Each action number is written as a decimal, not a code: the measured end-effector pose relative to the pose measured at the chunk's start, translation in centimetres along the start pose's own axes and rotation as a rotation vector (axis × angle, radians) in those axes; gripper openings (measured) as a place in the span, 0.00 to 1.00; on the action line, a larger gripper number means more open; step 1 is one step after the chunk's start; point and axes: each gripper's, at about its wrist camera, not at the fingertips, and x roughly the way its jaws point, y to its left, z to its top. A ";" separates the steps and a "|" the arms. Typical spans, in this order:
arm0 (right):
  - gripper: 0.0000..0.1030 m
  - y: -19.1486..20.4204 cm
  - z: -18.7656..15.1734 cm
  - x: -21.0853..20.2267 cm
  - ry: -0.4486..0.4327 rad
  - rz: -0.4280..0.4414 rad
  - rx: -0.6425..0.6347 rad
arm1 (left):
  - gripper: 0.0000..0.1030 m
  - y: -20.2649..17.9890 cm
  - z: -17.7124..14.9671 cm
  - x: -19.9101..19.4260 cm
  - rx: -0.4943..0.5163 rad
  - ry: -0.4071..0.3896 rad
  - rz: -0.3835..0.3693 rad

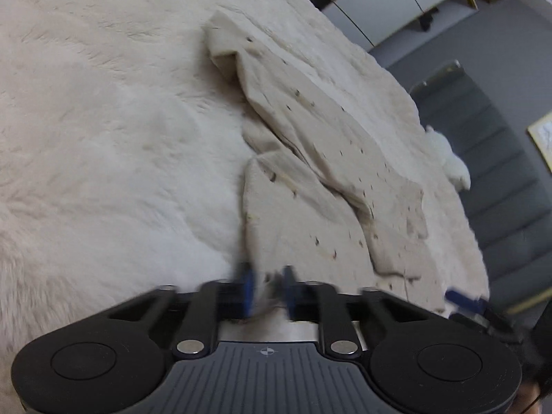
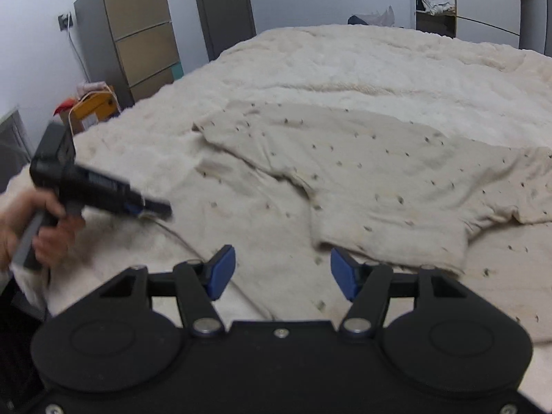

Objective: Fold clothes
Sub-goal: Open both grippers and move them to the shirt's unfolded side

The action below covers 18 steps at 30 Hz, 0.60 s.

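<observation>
Pinching the near hem of a cream speckled garment [image 2: 362,172] lying rumpled on a fluffy blanket [image 2: 345,62], the left gripper [image 1: 268,293] should lift evenly while the right gripper [image 2: 283,272], jaws spread and empty, takes the hem beside it.

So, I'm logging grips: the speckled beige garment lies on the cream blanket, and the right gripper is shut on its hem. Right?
Not quite. The right gripper is open, its blue pads apart above the garment, as the right wrist view shows. The garment does lie on the cream blanket.

Black tools [image 2: 283,272] with blue pads [image 2: 220,270], silver pivot screws.
</observation>
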 end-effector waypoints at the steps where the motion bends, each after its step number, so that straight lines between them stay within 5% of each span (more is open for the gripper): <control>1: 0.58 0.2 0.2 0.0 -0.003 -0.002 0.001 | 0.02 -0.2 -0.3 -0.1 0.012 0.008 0.000; 7: 0.58 1.3 -0.1 0.4 0.025 0.014 -0.012 | 0.03 0.0 -2.1 -2.2 0.043 0.039 0.007; 14: 0.58 3.4 -1.2 2.1 0.026 -0.060 -0.099 | 0.46 -1.1 -2.5 -5.1 0.122 -0.072 0.162; 18: 0.58 3.4 -1.4 3.0 0.026 -0.159 -0.087 | 0.48 -1.8 -2.6 -5.6 0.151 -0.094 0.207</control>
